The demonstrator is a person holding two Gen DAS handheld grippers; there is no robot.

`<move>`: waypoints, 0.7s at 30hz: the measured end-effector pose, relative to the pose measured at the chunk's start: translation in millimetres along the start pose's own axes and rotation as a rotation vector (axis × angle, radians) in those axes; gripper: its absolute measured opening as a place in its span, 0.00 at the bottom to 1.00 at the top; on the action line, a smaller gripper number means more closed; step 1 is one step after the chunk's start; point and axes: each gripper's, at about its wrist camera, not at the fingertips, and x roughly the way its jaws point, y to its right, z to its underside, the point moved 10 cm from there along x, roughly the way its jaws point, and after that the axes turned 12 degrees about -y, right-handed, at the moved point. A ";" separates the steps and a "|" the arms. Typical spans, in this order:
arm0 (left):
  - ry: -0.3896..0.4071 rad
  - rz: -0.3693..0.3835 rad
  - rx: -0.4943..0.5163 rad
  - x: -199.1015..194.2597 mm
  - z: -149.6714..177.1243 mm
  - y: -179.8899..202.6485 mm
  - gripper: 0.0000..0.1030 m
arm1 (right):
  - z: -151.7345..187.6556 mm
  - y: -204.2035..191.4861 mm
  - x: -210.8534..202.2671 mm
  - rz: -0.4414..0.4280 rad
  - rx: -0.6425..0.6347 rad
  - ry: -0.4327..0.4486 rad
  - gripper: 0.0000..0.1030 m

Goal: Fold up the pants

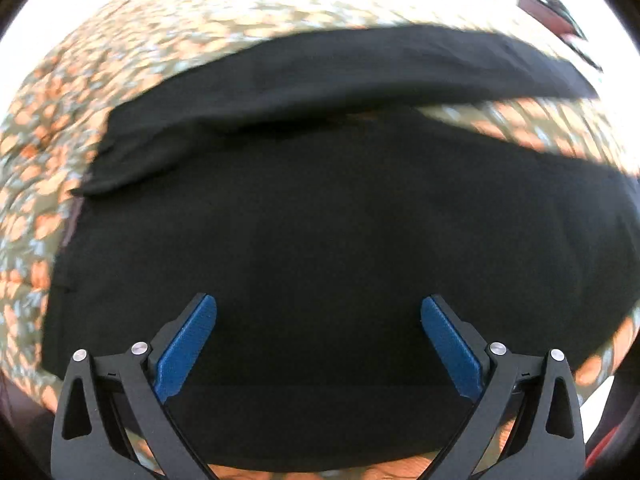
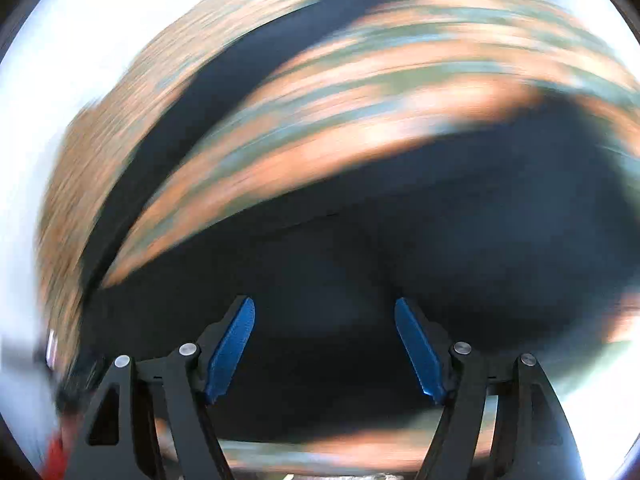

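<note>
Black pants (image 1: 340,240) lie spread on a floral cloth (image 1: 80,92) with orange blossoms on a muted green ground; cannot tell if a bed or a tabletop is under it. From the left wrist view one leg (image 1: 360,68) runs as a long band across the top, partly apart from the big dark panel below, with a strip of floral print showing between them at right. Fabric looks matte, thin, woven, no sheen; soft and light by my guess, floppy, will drape and crease wherever lifted, not slippery, not fragile. Edges show a hem or seam at the left end of the band. Best hold, I judge: pinch at a hem or waistband edge, both layers together, not mid-panel where only the top layer would lift.

Left tongs (image 1: 319,308) hang open over the wide panel, blue ribbed pads (image 1: 188,344) well apart, nothing between them. Right tongs (image 2: 325,312) also open, blue pads spread, nothing pinched; black cloth lies beneath them. Right wrist view is heavily smeared, so only dark fabric and streaked floral print can be made out, a second dark band (image 2: 180,128) curving up left.
</note>
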 end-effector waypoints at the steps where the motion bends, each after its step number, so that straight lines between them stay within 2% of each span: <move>1: 0.017 0.006 -0.033 -5.3 -8.4 -11.4 0.99 | -8.1 35.5 -14.3 0.059 0.080 0.037 0.70; 2: 0.044 0.008 -0.075 -11.8 -20.1 -22.8 0.99 | -15.2 60.6 -31.8 0.121 0.135 0.073 0.71; 4: 0.114 0.004 -0.167 -26.3 -49.7 -43.7 0.99 | -27.7 50.8 -55.4 0.118 0.119 0.108 0.71; 7: 0.201 0.004 -0.303 -36.4 -83.4 -72.2 0.99 | -61.3 -38.0 -77.1 0.076 -0.076 0.148 0.71; 10: 0.233 0.012 -0.416 -32.0 -101.1 -91.5 0.99 | -98.9 -178.5 -58.9 -0.066 -0.310 0.120 0.71; 11: 0.231 0.013 -0.453 -27.6 -105.9 -99.4 0.99 | -101.1 -191.6 -55.1 -0.096 -0.359 0.104 0.71; 13: 0.212 0.001 -0.506 -17.1 -108.3 -114.3 0.99 | -117.2 -259.2 -15.6 -0.142 -0.494 0.053 0.71; 15: 0.186 -0.007 -0.516 -12.9 -99.1 -121.6 0.99 | -132.9 -304.1 33.7 -0.145 -0.589 -0.013 0.71; 18: 0.169 -0.034 -0.488 -10.9 -81.5 -129.8 0.99 | -159.7 -315.3 93.2 -0.107 -0.609 -0.074 0.71; 19: 0.158 -0.061 -0.474 -8.5 -71.8 -135.7 0.99 | -173.2 -308.8 104.1 -0.091 -0.594 -0.081 0.71; 21: 0.130 -0.092 -0.467 -5.7 -57.7 -139.6 0.99 | -208.3 -268.2 110.5 -0.037 -0.542 -0.058 0.70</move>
